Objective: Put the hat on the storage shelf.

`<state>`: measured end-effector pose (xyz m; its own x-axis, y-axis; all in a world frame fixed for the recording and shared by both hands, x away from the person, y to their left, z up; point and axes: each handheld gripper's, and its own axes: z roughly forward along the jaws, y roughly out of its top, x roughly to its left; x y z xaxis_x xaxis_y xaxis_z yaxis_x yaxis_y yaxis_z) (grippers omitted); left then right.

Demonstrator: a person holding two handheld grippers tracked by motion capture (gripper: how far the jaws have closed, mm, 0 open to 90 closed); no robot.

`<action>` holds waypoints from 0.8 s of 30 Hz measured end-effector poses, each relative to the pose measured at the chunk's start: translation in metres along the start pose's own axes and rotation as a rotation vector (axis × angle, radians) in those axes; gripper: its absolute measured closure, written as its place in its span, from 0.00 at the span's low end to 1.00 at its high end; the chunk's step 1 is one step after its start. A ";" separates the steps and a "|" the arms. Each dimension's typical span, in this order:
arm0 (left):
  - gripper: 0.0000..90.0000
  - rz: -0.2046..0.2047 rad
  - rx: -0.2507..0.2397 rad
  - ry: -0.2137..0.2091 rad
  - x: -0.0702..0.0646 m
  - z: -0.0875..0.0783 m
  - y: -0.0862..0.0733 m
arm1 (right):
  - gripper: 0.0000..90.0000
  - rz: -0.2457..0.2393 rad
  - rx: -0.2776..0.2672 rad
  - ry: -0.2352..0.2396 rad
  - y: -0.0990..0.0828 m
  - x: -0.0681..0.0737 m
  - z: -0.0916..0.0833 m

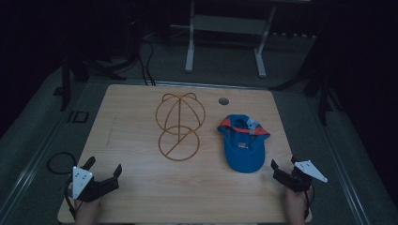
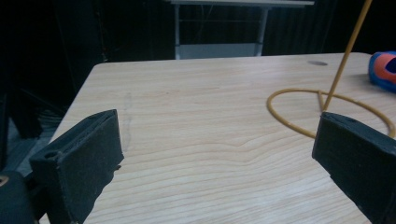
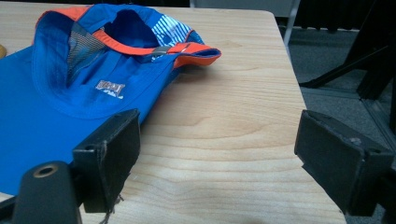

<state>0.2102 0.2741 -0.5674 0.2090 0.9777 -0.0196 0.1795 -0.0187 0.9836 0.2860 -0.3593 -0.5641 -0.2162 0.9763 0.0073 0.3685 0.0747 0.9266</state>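
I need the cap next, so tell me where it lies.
In the high view the blue cap lies right of centre, beside the wire stand, just ahead of the right gripper.

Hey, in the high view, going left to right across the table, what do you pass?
Left hand-held gripper → yellow wire hat stand → blue and orange cap → right hand-held gripper.

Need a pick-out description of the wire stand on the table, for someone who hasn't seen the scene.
Start at the light wooden table. Near its middle, left of the blue and orange cap, stands the yellow wire hat stand: a flat ring base with a rod rising to a dome of crossed hoops. It is the bare wire frame there; the cap is cloth and lies flat, and the small round hole is set into the tabletop.
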 end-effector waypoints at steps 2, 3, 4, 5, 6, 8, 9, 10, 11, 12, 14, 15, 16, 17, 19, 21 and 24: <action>0.02 0.001 0.004 -0.007 -0.002 0.002 0.000 | 0.16 -0.006 0.000 0.002 0.000 0.000 0.000; 0.02 0.004 0.009 -0.011 -0.004 0.002 0.000 | 0.16 -0.008 0.008 0.005 0.000 0.001 0.000; 0.02 0.009 0.013 -0.017 -0.005 0.003 0.000 | 0.15 -0.013 0.017 0.009 0.000 0.001 0.001; 0.02 0.010 0.010 -0.020 -0.007 0.003 0.001 | 0.15 -0.020 0.028 0.007 0.000 0.002 0.001; 0.02 0.006 0.006 -0.020 -0.008 0.002 0.001 | 0.15 -0.023 0.038 0.000 0.000 0.002 0.001; 0.02 0.002 0.001 -0.028 -0.010 0.002 0.001 | 0.15 -0.018 0.053 0.002 0.001 0.003 0.002; 0.02 0.002 0.001 -0.028 -0.010 0.002 0.001 | 0.15 -0.017 0.054 -0.001 0.001 0.003 0.002; 0.02 0.009 0.009 -0.035 -0.013 0.004 0.001 | 0.15 -0.015 0.056 -0.001 0.001 0.003 0.002; 0.02 0.016 0.012 -0.039 -0.014 0.004 0.001 | 0.15 -0.008 0.061 0.005 0.001 0.003 0.003; 0.02 0.020 0.012 -0.040 -0.014 0.005 0.001 | 0.15 -0.005 0.068 0.013 0.002 0.003 0.004; 0.02 0.025 0.013 -0.043 -0.016 0.005 0.001 | 0.15 -0.010 0.075 0.015 0.005 0.003 0.004; 0.02 0.023 0.015 -0.049 -0.016 0.005 0.001 | 0.15 -0.009 0.072 0.024 0.007 0.003 0.004; 0.02 0.021 0.015 -0.053 -0.016 0.006 0.001 | 0.16 -0.005 0.070 0.027 0.010 0.003 0.004; 0.02 0.019 0.015 -0.057 -0.016 0.005 0.001 | 0.16 -0.001 0.066 0.032 0.012 0.003 0.005; 0.02 0.015 0.015 -0.062 -0.017 0.006 0.001 | 0.16 0.007 0.069 0.053 0.019 0.003 0.006; 0.02 0.013 0.017 -0.064 -0.017 0.006 0.001 | 0.16 -0.001 0.068 0.060 0.026 0.004 0.007; 0.02 0.014 0.019 -0.065 -0.017 0.006 0.001 | 0.15 0.009 0.058 0.077 0.039 0.005 0.009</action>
<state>0.2128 0.2560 -0.5671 0.2737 0.9616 -0.0181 0.1946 -0.0369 0.9802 0.3068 -0.3495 -0.5316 -0.2809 0.9586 0.0466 0.4224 0.0799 0.9029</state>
